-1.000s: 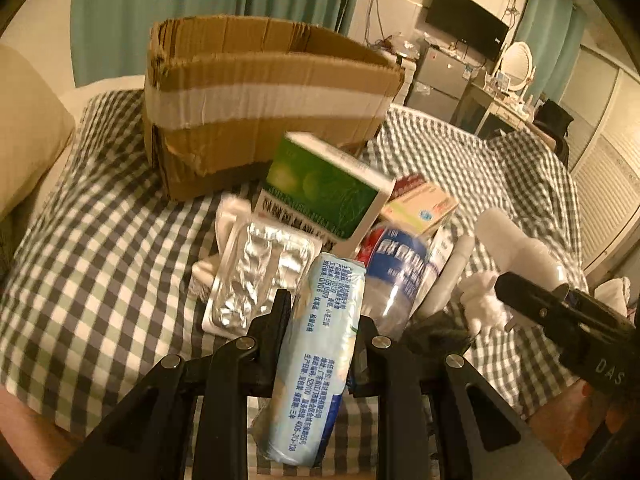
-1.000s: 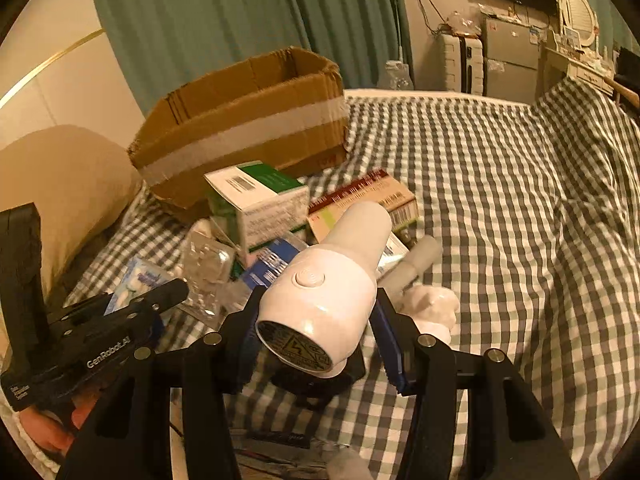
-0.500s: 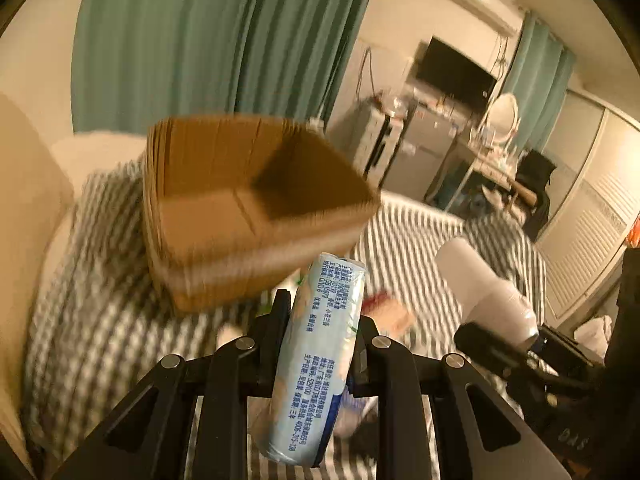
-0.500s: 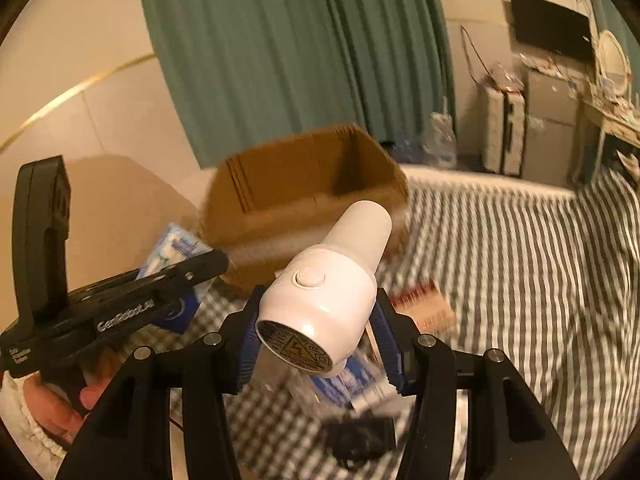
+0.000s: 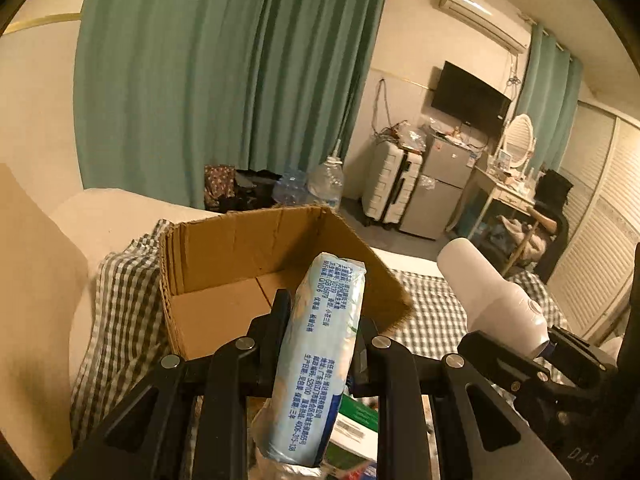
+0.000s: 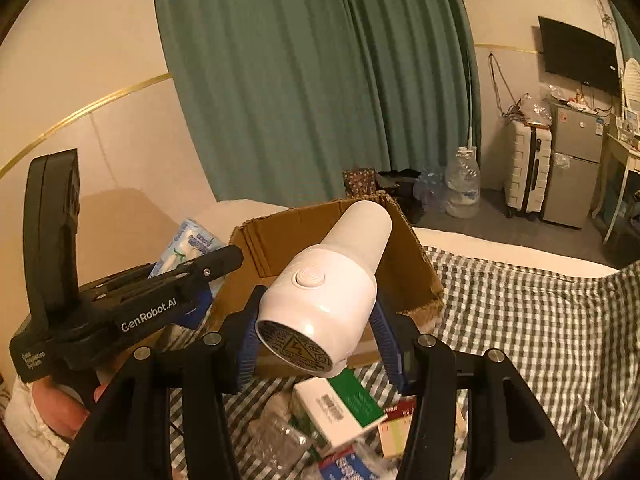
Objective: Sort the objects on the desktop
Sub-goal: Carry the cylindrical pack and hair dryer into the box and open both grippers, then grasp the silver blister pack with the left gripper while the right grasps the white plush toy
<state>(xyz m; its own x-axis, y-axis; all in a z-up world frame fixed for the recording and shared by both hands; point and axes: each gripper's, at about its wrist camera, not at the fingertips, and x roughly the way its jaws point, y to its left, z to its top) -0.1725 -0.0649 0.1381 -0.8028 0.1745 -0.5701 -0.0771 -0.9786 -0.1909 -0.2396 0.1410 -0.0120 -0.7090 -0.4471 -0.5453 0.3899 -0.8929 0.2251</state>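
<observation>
My left gripper (image 5: 320,320) is shut on a light blue tissue pack (image 5: 320,356) that stands upright between its fingers, raised in front of the open cardboard box (image 5: 224,276). My right gripper (image 6: 316,320) is shut on a white hair dryer (image 6: 332,284), barrel pointing toward the same box (image 6: 280,240). The dryer (image 5: 488,300) also shows at the right of the left wrist view. In the right wrist view the left gripper (image 6: 224,264) and its tissue pack (image 6: 188,244) appear at the left. The box interior looks bare.
Below the grippers on the checked bedcover (image 6: 540,320) lie a green-and-white carton (image 6: 340,404), a red box (image 6: 400,420) and clear packaging. A beige headboard (image 5: 36,280) stands left. Green curtains, water bottles (image 6: 460,188), a suitcase and a fridge stand behind.
Both grippers rose from the pile on the bed with the tissue pack and the hair dryer, toward the box. The box's inside now shows and the pile has dropped to the bottom edge.
</observation>
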